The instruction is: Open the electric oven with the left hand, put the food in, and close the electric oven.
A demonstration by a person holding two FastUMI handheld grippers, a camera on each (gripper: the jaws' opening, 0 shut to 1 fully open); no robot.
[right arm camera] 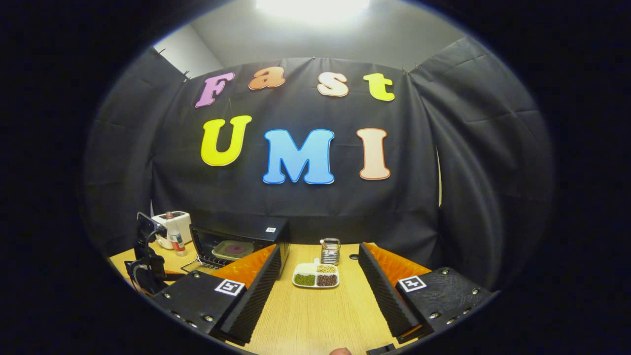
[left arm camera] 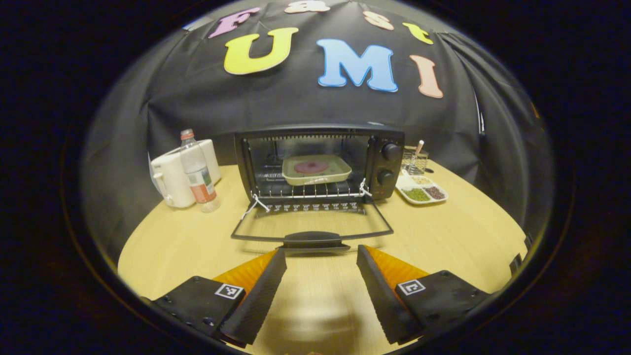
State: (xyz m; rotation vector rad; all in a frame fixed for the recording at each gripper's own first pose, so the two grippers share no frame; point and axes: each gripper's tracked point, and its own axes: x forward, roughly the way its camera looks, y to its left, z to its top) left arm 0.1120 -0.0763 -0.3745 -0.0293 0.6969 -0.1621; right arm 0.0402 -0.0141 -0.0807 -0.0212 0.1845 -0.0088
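The black electric oven (left arm camera: 320, 162) stands at the back of the table with its glass door (left arm camera: 311, 228) folded down flat toward me. On the wire rack inside sits a pale tray with a pink round of food (left arm camera: 315, 169). My left gripper (left arm camera: 321, 256) is open just in front of the door's handle (left arm camera: 313, 240), holding nothing. In the right gripper view the oven (right arm camera: 236, 241) is at the left with the food tray (right arm camera: 232, 249) inside. My right gripper (right arm camera: 318, 276) hangs open and empty above the table, and the left gripper's body (right arm camera: 145, 264) is seen at far left.
A white toaster (left arm camera: 175, 175) and a plastic bottle (left arm camera: 197, 172) stand left of the oven. To its right are a divided dish of beans (left arm camera: 421, 190) and a wire holder (left arm camera: 413, 160). The wooden table (left arm camera: 197, 246) is round, with black cloth walls behind.
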